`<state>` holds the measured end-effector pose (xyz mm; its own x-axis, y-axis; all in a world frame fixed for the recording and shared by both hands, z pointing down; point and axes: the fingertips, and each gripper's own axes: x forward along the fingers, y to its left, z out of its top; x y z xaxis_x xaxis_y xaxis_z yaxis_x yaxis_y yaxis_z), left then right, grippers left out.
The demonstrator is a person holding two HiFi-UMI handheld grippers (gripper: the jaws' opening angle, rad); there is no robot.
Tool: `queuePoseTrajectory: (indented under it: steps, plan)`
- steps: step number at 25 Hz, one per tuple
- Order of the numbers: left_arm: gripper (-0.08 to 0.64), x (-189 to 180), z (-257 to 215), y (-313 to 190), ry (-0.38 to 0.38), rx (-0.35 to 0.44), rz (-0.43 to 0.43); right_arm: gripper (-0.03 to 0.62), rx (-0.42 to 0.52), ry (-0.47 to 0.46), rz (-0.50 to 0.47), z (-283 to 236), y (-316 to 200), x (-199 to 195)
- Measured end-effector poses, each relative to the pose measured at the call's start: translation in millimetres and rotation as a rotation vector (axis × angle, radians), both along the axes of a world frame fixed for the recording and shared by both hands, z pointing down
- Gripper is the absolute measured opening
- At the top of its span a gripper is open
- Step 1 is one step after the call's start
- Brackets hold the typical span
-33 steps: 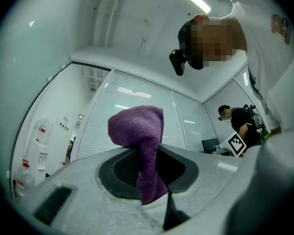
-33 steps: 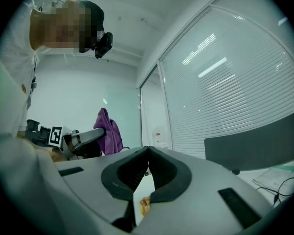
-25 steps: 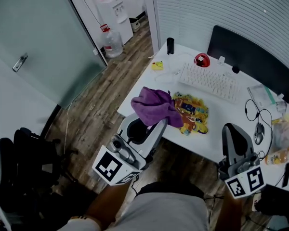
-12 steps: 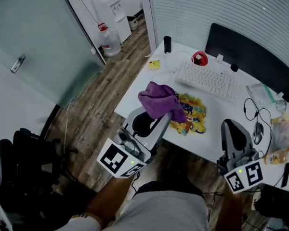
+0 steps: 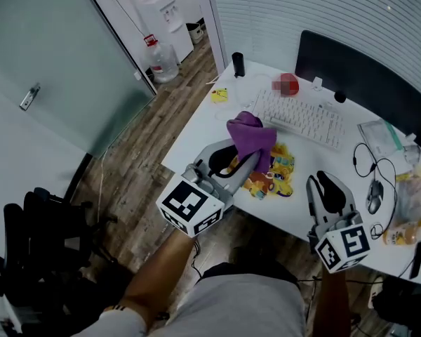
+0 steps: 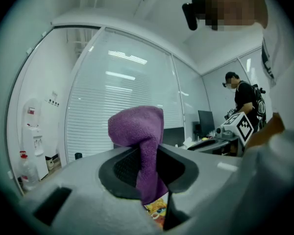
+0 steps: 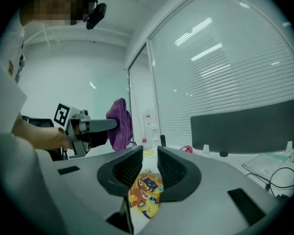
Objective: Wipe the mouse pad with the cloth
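Note:
My left gripper (image 5: 244,161) is shut on a purple cloth (image 5: 251,133), which bunches above the jaws (image 6: 137,131) and hangs down between them. It hovers over the left part of the colourful cartoon mouse pad (image 5: 277,174) on the white desk (image 5: 203,135). The right gripper (image 5: 326,184) is at the desk's near edge, right of the pad. Its jaws have just been opening and stand a little apart with nothing between them. Through that gap shows the pad (image 7: 146,192), with the cloth (image 7: 118,124) at the left.
Behind the pad lies a white keyboard (image 5: 305,118), then a dark monitor (image 5: 365,69). A mouse (image 5: 375,195), cables and packets sit at the right. A black cylinder (image 5: 238,64) and a yellow item (image 5: 219,95) are far left. Another person (image 6: 245,102) stands at a far desk.
My left gripper has carried the cloth rightward and lower, from the desk's left corner to above the pad. The right gripper has shifted slightly left and down toward the desk edge.

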<state>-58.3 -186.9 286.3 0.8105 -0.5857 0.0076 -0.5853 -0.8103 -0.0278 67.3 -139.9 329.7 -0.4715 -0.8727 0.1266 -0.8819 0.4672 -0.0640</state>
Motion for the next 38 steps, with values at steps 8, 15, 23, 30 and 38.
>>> queuePoseTrajectory:
  steps: [8,15,23,30,38]
  plan:
    - [0.081,38.0,44.7,-21.9,-0.293,-0.092,0.073,0.162,-0.140,0.109,-0.010,64.1,-15.2,4.8]
    - [0.082,64.4,89.7,-33.1,-0.540,-0.164,0.184,0.213,-0.281,0.238,-0.023,115.9,-24.6,11.4]
    - [0.083,89.4,145.1,-38.9,-0.830,-0.208,0.343,0.233,-0.402,0.353,-0.067,160.6,-30.0,13.0]
    - [0.083,106.5,181.3,-45.6,-1.026,-0.227,0.448,0.241,-0.463,0.393,-0.114,181.7,-32.5,8.3]
    - [0.083,118.3,217.6,-50.0,-1.202,-0.242,0.547,0.244,-0.486,0.428,-0.147,195.1,-36.9,5.5]
